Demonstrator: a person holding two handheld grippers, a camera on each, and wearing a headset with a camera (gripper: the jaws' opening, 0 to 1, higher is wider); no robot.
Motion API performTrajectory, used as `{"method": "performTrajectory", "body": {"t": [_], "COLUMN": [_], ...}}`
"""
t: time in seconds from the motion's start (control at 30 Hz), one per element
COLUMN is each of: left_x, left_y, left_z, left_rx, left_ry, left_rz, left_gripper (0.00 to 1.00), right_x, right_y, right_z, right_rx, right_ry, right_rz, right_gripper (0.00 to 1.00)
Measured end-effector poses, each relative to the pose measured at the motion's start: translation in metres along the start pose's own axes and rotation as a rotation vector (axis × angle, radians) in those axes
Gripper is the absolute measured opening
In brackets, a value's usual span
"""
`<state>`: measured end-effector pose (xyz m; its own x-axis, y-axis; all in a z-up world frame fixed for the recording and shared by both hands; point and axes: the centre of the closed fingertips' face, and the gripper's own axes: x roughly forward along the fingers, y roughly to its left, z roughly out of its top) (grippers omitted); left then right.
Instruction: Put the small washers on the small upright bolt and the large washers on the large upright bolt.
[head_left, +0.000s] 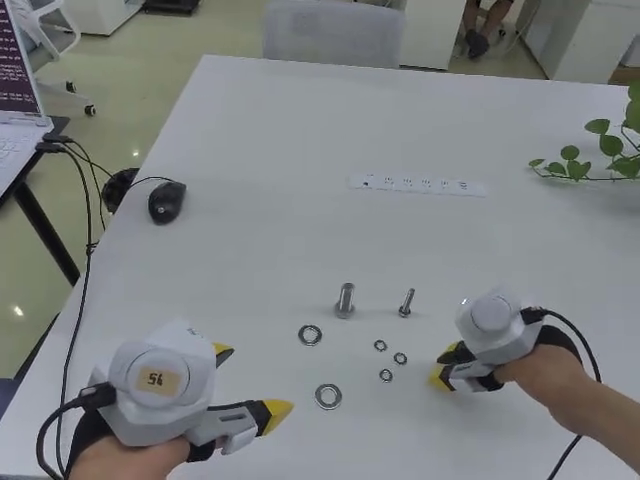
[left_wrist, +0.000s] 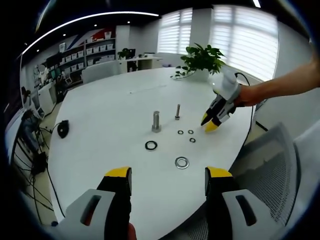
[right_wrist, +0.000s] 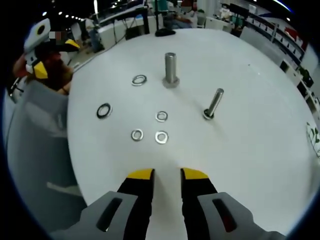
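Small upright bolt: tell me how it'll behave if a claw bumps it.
The small upright bolt stands on its head, tall and thin, so it probably tips easily. Once down, its round shank would likely roll. Looks metal: stiff.

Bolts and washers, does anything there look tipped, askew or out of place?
Nothing stands out: large bolt and small bolt stand upright; large washers and small washers lie flat on the table.
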<state>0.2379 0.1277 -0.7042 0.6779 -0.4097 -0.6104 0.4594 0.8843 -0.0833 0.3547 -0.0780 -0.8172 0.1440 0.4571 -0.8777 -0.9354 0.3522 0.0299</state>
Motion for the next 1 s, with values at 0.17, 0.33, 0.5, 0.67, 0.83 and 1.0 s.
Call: {"method": "performTrajectory", "body": {"t": [0.17,0.33,0.5,0.67,0.83,1.0], "left_x": [0.0,0.001,0.001,-0.001,-0.002,-0.003], "left_y": [0.0,-0.004,-0.01,-0.01,-0.008,-0.004], "left_z": [0.003,0.002,0.002,0.0,0.0,0.002], "left_rx": [-0.001,-0.007,-0.007,-0.013,0.002,-0.015], "left_ry": [-0.013,-0.015,-0.014,-0.011,-0.003,-0.014], "left_rz": [0.002,-0.001,-0.004,-0.001,0.001,0.012], "left_gripper": [0.59,0.59,0.59,0.59,0.59,0.59], "right_x": [-0.001,0.004,0.014,0.022,0.028,0.03], "right_y": [0.008,0.015,0.015,0.01,0.008,0.009], "right_z": [-0.001,0.01,0.02,0.032,0.039,0.041], "right_rx": [0.002,-0.004,-0.024,-0.051,-0.12,-0.166], "right_ry": [-0.005,-0.034,-0.037,-0.029,0.014,0.047], "right_rz": [0.001,0.005,0.001,-0.009,0.017,0.03], "right_gripper": [0.22,0.22,0.21,0.21,0.22,0.22]}}
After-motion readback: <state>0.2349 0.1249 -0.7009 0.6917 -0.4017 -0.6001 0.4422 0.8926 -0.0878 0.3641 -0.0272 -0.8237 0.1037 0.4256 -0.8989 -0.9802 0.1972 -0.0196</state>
